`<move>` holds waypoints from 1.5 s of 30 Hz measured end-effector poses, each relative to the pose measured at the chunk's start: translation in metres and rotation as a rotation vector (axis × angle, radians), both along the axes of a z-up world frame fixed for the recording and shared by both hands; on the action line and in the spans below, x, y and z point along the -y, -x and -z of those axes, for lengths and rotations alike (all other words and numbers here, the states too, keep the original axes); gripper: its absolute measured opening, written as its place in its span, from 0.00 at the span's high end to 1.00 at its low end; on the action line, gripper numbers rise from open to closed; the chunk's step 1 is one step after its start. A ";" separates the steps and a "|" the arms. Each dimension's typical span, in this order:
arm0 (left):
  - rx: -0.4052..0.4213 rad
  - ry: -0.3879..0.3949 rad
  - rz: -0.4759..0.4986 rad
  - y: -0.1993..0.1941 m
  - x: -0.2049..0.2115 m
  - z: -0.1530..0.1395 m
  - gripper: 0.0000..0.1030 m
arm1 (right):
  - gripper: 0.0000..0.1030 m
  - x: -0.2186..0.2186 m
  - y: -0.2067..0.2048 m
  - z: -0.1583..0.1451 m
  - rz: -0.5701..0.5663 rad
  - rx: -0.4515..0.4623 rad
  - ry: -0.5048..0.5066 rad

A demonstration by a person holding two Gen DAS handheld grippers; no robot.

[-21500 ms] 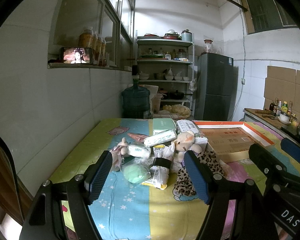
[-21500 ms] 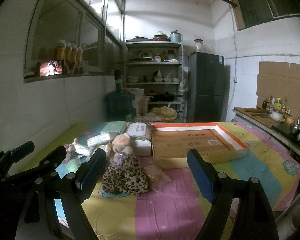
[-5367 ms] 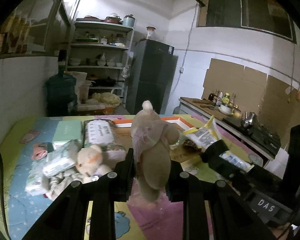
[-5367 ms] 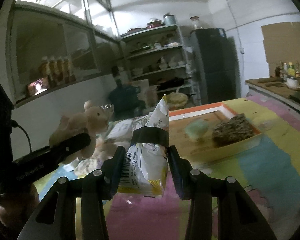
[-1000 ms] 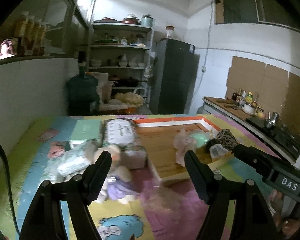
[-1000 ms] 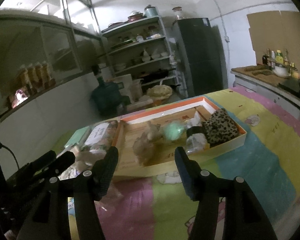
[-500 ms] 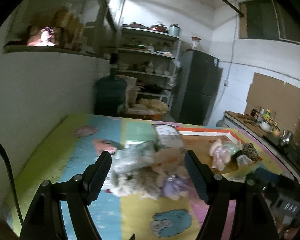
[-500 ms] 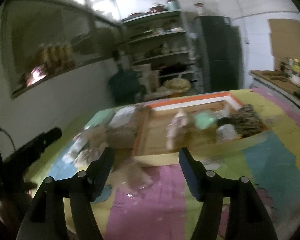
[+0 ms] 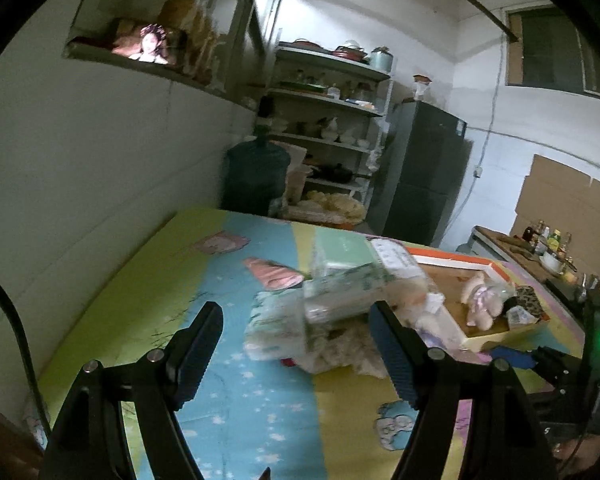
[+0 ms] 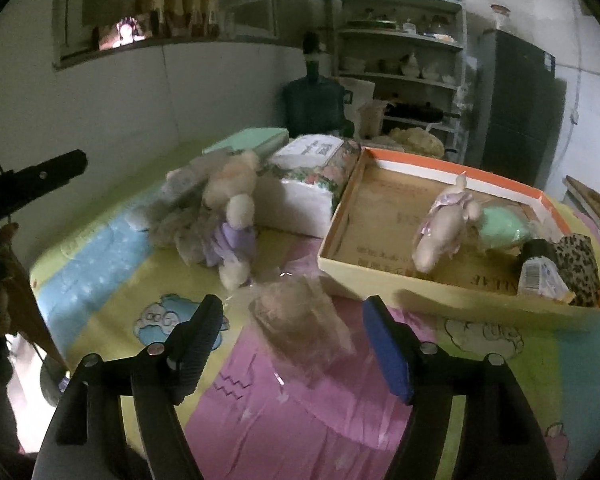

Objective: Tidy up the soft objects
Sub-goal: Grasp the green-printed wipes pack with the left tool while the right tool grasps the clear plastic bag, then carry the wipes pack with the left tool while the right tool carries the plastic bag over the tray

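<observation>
Clear plastic bag (image 10: 300, 320) lies on the sheet between the right gripper's (image 10: 290, 340) empty, widening jaws; only the left gripper's (image 9: 296, 354) view, jaws wide, shows wrapped tissue packs (image 9: 320, 304).

Fuzzy plush bear (image 10: 232, 216), glossy plastic bag (image 10: 300, 316)

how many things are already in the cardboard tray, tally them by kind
plush toy: 1
green squishy bag: 1
leopard print cloth: 1
snack packet: 1
total in the cardboard tray: 4
</observation>
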State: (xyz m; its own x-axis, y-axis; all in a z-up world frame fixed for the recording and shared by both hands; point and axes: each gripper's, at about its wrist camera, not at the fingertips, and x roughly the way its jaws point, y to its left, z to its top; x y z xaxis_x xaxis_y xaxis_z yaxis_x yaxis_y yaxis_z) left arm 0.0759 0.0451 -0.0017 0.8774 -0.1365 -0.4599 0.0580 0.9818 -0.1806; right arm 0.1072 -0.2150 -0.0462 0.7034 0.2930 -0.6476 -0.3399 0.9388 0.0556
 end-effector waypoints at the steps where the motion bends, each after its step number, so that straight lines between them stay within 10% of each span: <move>1: -0.004 0.000 -0.005 0.000 -0.003 0.001 0.27 | 0.28 -0.001 -0.001 0.002 -0.003 -0.002 0.003; 8: -0.041 -0.004 -0.028 -0.006 -0.012 0.014 0.27 | 0.30 -0.008 -0.009 0.015 -0.024 -0.029 0.024; 12: -0.065 -0.008 -0.014 -0.013 -0.011 0.021 0.27 | 0.47 -0.003 -0.010 0.018 0.017 -0.050 -0.018; 34: -0.289 0.001 0.076 -0.089 -0.001 0.067 0.27 | 0.48 -0.004 0.033 -0.005 0.052 0.032 -0.211; 38: -0.310 0.064 0.075 -0.090 -0.010 0.073 0.48 | 0.48 -0.003 0.031 0.000 0.049 0.012 -0.215; 45: -0.239 0.127 0.084 -0.074 -0.022 0.071 0.54 | 0.47 -0.006 0.027 0.003 0.047 -0.002 -0.220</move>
